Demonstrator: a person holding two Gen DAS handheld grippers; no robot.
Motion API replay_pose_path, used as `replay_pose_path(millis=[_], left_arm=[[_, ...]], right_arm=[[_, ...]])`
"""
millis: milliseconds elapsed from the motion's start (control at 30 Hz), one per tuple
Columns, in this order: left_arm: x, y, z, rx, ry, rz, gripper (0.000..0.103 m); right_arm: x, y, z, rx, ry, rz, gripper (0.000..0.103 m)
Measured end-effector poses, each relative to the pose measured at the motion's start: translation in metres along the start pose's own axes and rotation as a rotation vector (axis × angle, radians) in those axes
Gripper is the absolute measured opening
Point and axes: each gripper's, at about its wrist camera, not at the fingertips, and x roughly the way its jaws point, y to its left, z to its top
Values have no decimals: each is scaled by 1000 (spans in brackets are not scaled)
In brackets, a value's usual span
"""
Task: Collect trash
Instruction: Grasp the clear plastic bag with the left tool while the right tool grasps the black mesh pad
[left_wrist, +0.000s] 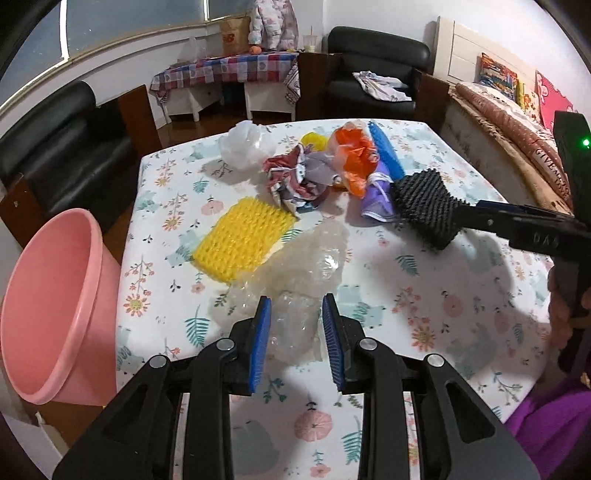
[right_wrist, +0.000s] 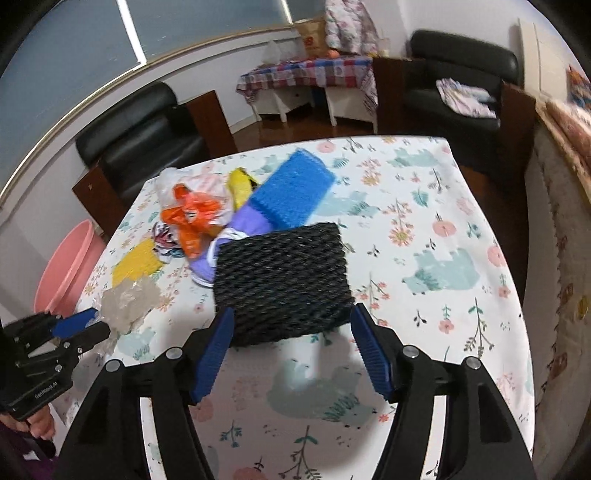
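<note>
Trash lies on the floral table (left_wrist: 424, 295): clear bubble wrap (left_wrist: 306, 266), a yellow foam net (left_wrist: 243, 236), a crumpled patterned wrapper (left_wrist: 291, 177), an orange bag (left_wrist: 354, 158), a blue foam net (left_wrist: 386, 151), a purple wrapper (left_wrist: 376, 199) and a clear bag (left_wrist: 247, 144). My left gripper (left_wrist: 297, 343) is open with its blue pads either side of the bubble wrap's near end. My right gripper (right_wrist: 291, 350) holds a black foam net (right_wrist: 282, 284) between its blue pads, lifted above the table; it shows in the left wrist view too (left_wrist: 424, 206).
A pink basin (left_wrist: 55, 306) stands off the table's left edge. Black armchairs (left_wrist: 373, 74) and a small checked-cloth table (left_wrist: 229, 70) stand behind. A bed (left_wrist: 517, 133) runs along the right side.
</note>
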Motion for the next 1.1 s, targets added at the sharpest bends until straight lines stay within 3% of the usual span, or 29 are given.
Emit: replay_pose_path(millis=[267, 533, 600, 667, 767, 967, 1100], left_arm=[[-4, 5, -3, -2, -20, -33, 20], [-17, 5, 2, -4, -62, -43, 20], [-18, 7, 2, -15, -65, -38, 20], [-21, 9, 3, -26, -70, -36, 20], [-23, 10, 3, -36, -75, -37, 20], [-32, 7, 4, -42, -96, -37, 20], [-39, 6, 6, -37, -111, -41, 20]], right_arm=[[5, -13, -8, 155, 77, 109, 65], [21, -16, 10, 271, 64, 97, 64], [25, -15, 15, 265, 55, 73, 54], [31, -12, 20, 241, 64, 39, 31], [36, -13, 23, 227, 55, 12, 13], [9, -25, 28, 173, -14, -2, 8], [-18, -32, 28, 107, -25, 45, 8]])
